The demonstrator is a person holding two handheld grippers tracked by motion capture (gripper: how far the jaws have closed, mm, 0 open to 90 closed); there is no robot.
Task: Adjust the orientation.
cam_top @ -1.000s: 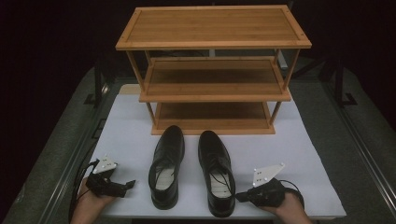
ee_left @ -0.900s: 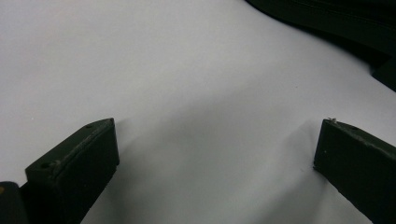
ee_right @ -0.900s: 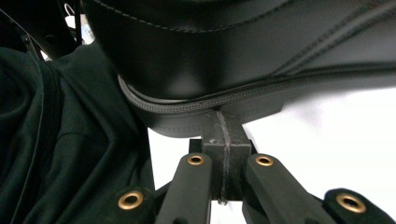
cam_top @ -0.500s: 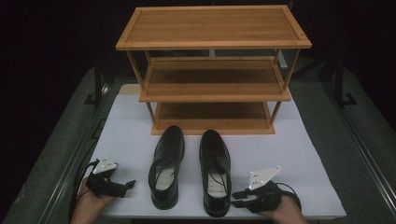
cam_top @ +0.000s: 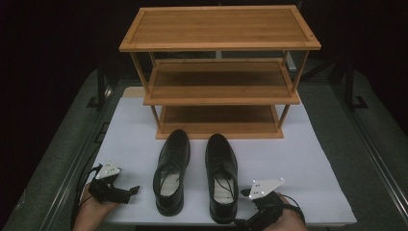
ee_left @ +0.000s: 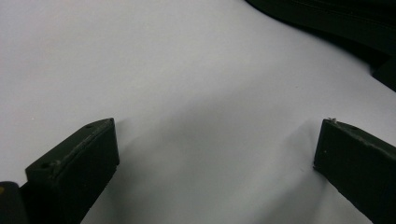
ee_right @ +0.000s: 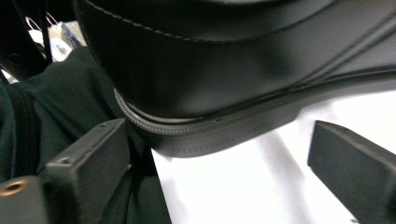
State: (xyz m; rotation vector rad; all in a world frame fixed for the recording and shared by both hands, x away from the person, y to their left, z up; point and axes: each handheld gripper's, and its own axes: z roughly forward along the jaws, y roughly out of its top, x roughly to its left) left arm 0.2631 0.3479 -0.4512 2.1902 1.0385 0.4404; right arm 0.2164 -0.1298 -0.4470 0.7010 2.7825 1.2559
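Note:
Two black lace-up shoes stand side by side on the white mat, toes toward the rack: a left shoe and a right shoe. My left gripper rests on the mat left of the left shoe, pointing at it. It is open over bare mat, with the shoe's edge farther off. At the near edge my right gripper points at the right shoe's heel. It is open, the heel close in front, not held.
A three-shelf wooden rack stands at the back of the mat, its shelves bare. Dark table surface and metal rails border the mat on both sides. A dark sleeve hangs past the near edge.
My right gripper has drawn back toward the near edge and swung left, closer to the right shoe's heel. The left gripper and both shoes have stayed put.

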